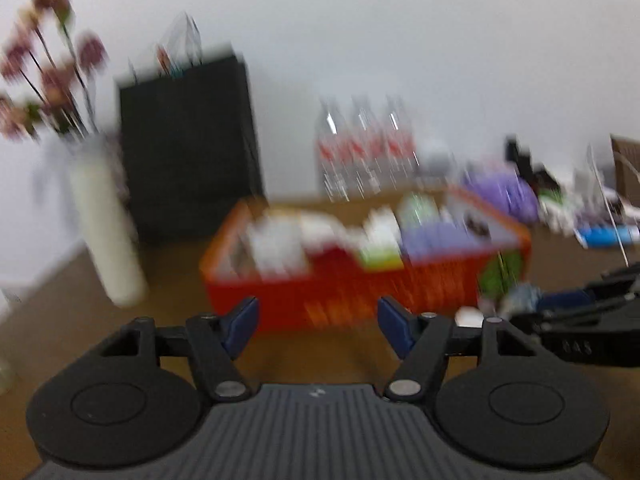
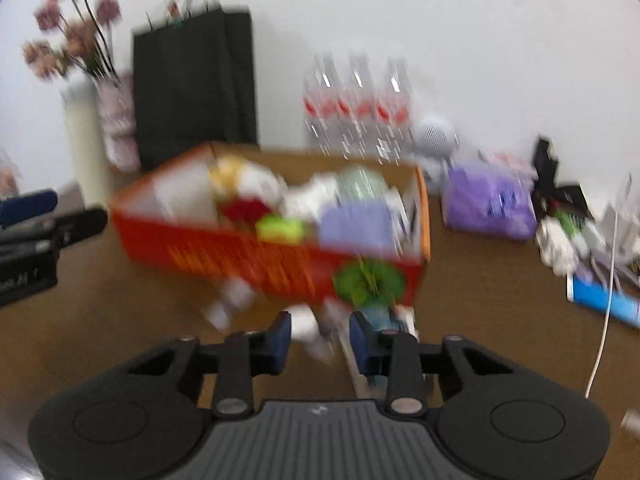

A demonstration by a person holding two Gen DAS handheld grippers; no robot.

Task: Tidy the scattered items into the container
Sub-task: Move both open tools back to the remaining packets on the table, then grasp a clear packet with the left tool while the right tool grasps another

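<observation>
Right wrist view: right gripper (image 2: pixel 318 338) half-closed around small white items (image 2: pixel 308 328) near basket (image 2: pixel 240 256); grip uncertain through blur, nothing clearly clamped. Left gripper (image 1: pixel 318 326) released, empty, facing basket's near wall. Likely pick-up step; next calls for firm pinch, lift over rim. Basket already heaped; open table (image 2: pixel 480 300) right, cable (image 2: pixel 600 340) beyond.

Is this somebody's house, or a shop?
Most likely a room in a home or office, not a shop: a brown table against a plain white wall, holding a vase of flowers, a black paper bag, water bottles and an orange basket full of odds and ends.
</observation>
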